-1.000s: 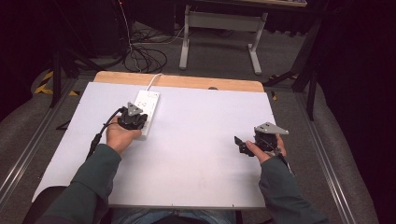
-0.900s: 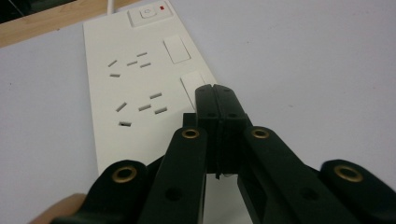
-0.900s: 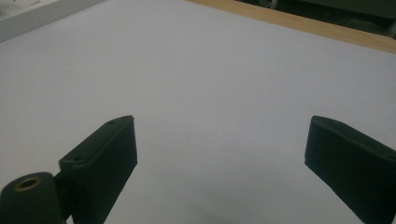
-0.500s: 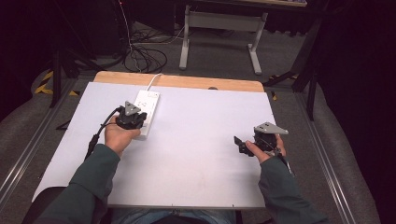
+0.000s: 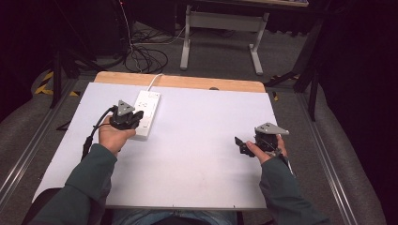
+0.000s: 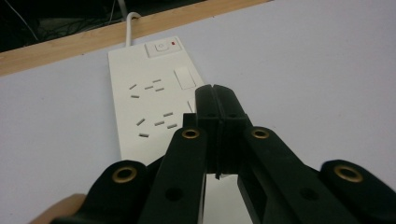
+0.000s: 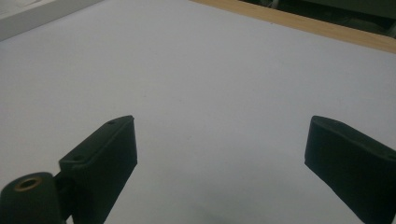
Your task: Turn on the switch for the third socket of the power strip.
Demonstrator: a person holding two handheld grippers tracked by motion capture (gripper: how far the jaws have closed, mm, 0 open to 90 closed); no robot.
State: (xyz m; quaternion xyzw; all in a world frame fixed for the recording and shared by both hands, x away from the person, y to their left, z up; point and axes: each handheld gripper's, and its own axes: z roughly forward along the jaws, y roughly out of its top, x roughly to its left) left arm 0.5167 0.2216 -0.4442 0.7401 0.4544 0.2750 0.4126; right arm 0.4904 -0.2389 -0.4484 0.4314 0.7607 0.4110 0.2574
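Directly ahead of the left gripper (image 6: 216, 100), its jaws pressed together on nothing, the power strip (image 5: 146, 114) lies lengthwise toward the table's (image 5: 197, 154) far edge; the right gripper (image 7: 219, 149), jaws spread, waits well apart.

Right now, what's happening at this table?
A person sits at a white table with a claw in each hand. The left claw is shut with nothing between its jaws and hangs over the near end of a white power strip whose cord runs off the far edge. The right claw is open over bare table on the other side, away from the strip. Nothing is plugged into the strip's visible sockets.
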